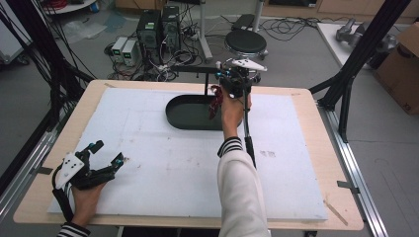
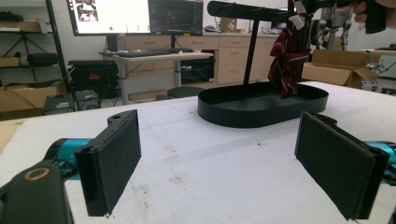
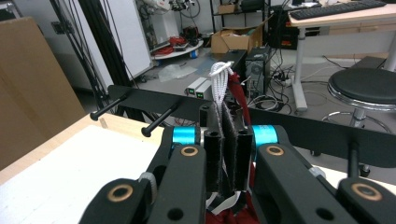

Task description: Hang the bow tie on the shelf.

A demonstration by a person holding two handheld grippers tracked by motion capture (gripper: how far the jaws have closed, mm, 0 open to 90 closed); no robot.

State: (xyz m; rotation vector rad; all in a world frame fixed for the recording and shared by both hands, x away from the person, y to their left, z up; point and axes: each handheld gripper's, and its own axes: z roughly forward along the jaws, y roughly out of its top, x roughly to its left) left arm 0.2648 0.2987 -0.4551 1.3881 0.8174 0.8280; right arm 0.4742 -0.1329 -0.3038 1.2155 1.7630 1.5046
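right gripper [image 3: 227, 154] pinched shut on white elastic loop [image 3: 219, 77] of dark red cloth [image 2: 286, 63], beside rack pegs [image 3: 159, 122], above black tray [image 1: 185, 113]. soft, light, floppy; probably best held by loop. left gripper [image 1: 104, 152] spread wide, idle on table [image 1: 163, 168].

High view: fixed above the near table edge, facing forward and down, distant. Left gripper view: low over the white foam table top [image 2: 210, 154], level, facing the black oval metal tray [image 2: 261, 109]. Right gripper view: close behind the black pegged rack bar [image 3: 154, 103]. Shared: tray and rack.
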